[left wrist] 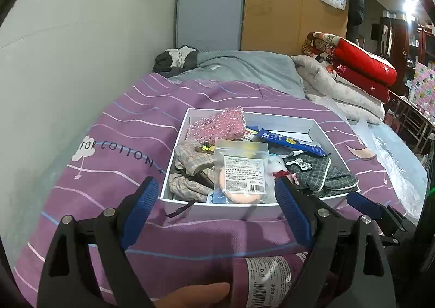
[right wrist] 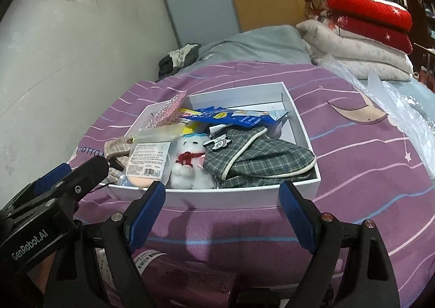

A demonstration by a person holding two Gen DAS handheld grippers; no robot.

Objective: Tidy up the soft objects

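We judge the white plush bear (right wrist: 190, 162) light and squashy, best pinched at its belly; it sits at the box's (right wrist: 244, 196) six o'clock edge, green plaid cloth (right wrist: 261, 161) at its three o'clock. Left gripper (left wrist: 217, 207) and right gripper (right wrist: 221, 213) both hang spread, empty

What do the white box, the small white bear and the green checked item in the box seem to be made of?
White box: probably matte cardboard, with thin, straight, stiff walls.
White bear: plush, with fuzzy pile and a red knitted-looking scarf.
Green checked item: woven fabric with pale piping; it lies folded and limp.
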